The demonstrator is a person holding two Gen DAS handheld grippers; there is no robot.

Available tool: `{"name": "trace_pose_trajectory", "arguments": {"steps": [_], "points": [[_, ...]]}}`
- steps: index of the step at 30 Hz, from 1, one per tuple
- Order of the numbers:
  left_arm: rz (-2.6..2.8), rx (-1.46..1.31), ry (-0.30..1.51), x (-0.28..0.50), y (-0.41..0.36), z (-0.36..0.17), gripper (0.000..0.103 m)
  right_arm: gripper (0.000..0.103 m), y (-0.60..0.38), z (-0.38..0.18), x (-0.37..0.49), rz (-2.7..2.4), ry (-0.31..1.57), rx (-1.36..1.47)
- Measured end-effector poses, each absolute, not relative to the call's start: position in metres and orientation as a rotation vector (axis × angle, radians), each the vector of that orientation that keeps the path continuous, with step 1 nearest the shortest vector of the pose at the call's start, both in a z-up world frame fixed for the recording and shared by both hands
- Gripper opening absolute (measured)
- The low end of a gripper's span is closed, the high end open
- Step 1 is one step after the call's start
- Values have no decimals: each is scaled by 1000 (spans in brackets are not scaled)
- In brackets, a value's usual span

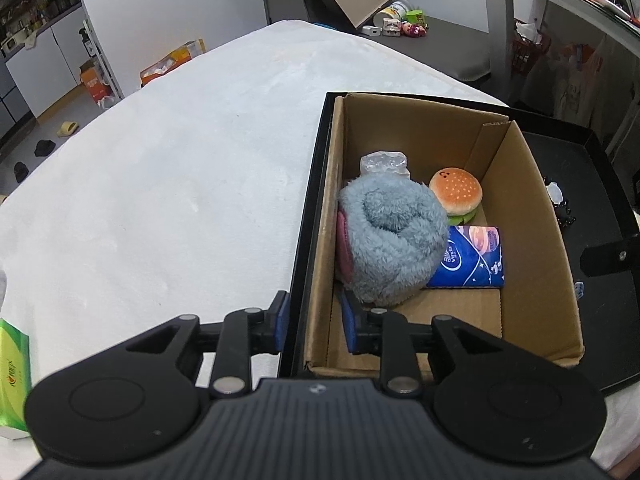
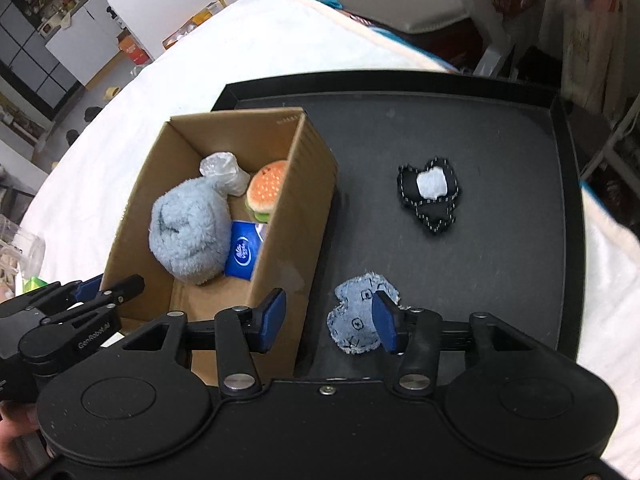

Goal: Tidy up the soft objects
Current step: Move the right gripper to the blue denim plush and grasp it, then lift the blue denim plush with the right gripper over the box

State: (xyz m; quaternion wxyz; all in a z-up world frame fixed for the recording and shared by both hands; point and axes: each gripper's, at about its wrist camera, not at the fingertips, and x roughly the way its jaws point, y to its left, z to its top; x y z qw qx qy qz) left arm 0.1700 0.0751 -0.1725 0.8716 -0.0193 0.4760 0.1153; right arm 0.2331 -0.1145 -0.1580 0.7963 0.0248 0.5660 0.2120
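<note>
While steadying the cardboard box (image 2: 224,216), straddle its near wall with left gripper (image 1: 314,320), parted; poise right gripper (image 2: 330,318), wide, empty, around denim patch (image 2: 356,320) at box's 4 o'clock.

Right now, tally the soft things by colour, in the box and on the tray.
Blue: 3 (fluffy plush, tissue pack, denim patch)
Orange: 1 (burger plush)
Black and white: 1 (stitched toy)
Clear: 1 (plastic bag)
Total: 6
</note>
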Motion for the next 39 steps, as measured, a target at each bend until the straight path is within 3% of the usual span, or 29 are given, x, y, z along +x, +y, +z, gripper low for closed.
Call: {"name": "trace_pose_trajectory", "arguments": {"steps": [5,13,19,23,31,33,39], "points": [[248,-28,998,172,72,-171,27,35,-127,-176,237,462,1246,121],[262,18,1011,174,64,-173,28,35,-138,-204,244,476,1278,210],[272,42,1026,179,59,-174,28,39,-139,-220,248,482,1318,254],[283,71,1036,182,53,-176,28,53,-132,-226,245,477,1306,211],[301,111,1048,185,46,-179,28,54,-126,-234,245,464,1285,129],[303,118,1051,186,44,-179,28,41,-127,-233,244,449,1273,110],[309,140,1053,187,40,-180,28,29,-136,-230,244,447,1266,140]]}}
